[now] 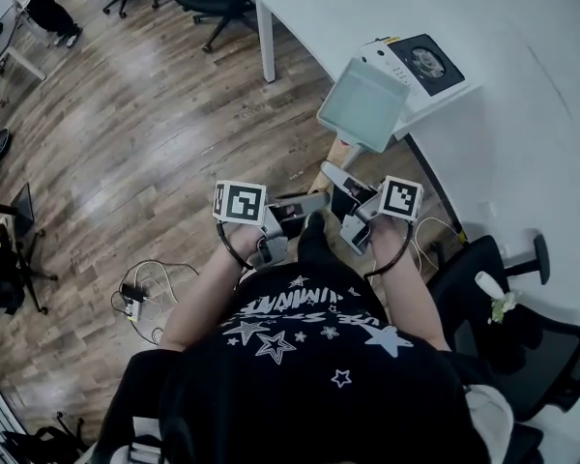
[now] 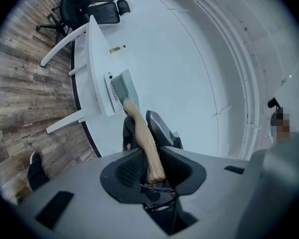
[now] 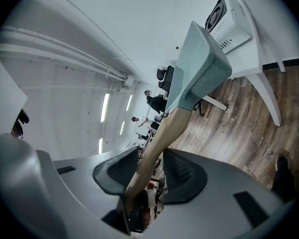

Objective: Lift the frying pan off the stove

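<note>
Shirtfront (image 1: pixel 309 356) below, head view: frying pan (image 1: pixel 364 104) hangs seemingly clear of the stove (image 1: pixel 425 61) on the table (image 1: pixel 522 143). Left gripper view: left hand-held gripper (image 2: pixel 152 169) clamps the end of the wooden handle (image 2: pixel 139 128). Right gripper view: right hand-held gripper (image 3: pixel 149 172) pinches it further up; best keep both grips firm and the pan level.

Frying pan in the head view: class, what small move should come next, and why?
Probably carry the frying pan over bare table and lower it. The left claw and right claw are both shut on its wooden handle, and it hangs off the stove, at the table's edge.
</note>
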Tool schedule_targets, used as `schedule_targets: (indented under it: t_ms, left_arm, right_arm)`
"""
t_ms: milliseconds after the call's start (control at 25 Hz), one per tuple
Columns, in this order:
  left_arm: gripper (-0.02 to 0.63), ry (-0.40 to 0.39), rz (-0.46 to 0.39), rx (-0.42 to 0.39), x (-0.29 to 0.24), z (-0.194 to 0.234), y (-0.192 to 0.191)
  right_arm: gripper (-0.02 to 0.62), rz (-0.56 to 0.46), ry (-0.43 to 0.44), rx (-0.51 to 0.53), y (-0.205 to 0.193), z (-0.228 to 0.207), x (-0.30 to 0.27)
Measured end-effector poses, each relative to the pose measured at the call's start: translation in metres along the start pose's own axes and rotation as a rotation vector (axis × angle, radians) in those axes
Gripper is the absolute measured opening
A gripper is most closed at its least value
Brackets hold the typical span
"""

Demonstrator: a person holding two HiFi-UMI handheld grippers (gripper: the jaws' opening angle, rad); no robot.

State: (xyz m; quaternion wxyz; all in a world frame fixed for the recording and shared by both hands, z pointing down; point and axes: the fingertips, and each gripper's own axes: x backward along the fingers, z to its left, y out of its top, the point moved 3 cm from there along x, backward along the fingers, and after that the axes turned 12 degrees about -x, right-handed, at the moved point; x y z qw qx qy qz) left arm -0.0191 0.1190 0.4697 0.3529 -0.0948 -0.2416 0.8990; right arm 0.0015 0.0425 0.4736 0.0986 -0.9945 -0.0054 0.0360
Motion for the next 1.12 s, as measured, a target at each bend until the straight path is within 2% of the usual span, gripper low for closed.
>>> schedule_targets:
  t_ms: [80, 560, 840, 1120]
  left_arm:
    - [0.106, -0.002, 0.004, 0.001, 0.004, -0.006, -0.012]
    - [0.107, -0.016, 0.035, 0.030, 0.006, -0.019, -0.021]
    - [0.109, -0.032, 0.069, 0.021, 0.014, -0.043, -0.074]
    - [0.110, -0.032, 0.076, 0.027, 0.011, -0.047, -0.093]
  right_arm:
    - [0.155, 0.000, 0.006, 0.000, -0.013, 0.003, 0.005]
    - [0.156, -0.030, -0.011, -0.006, -0.024, 0.009, 0.015]
    - [0.158, -0.067, -0.027, -0.014, -0.073, 0.008, 0.053]
    - [0.160, -0.071, -0.036, -0.030, -0.087, 0.003, 0.068]
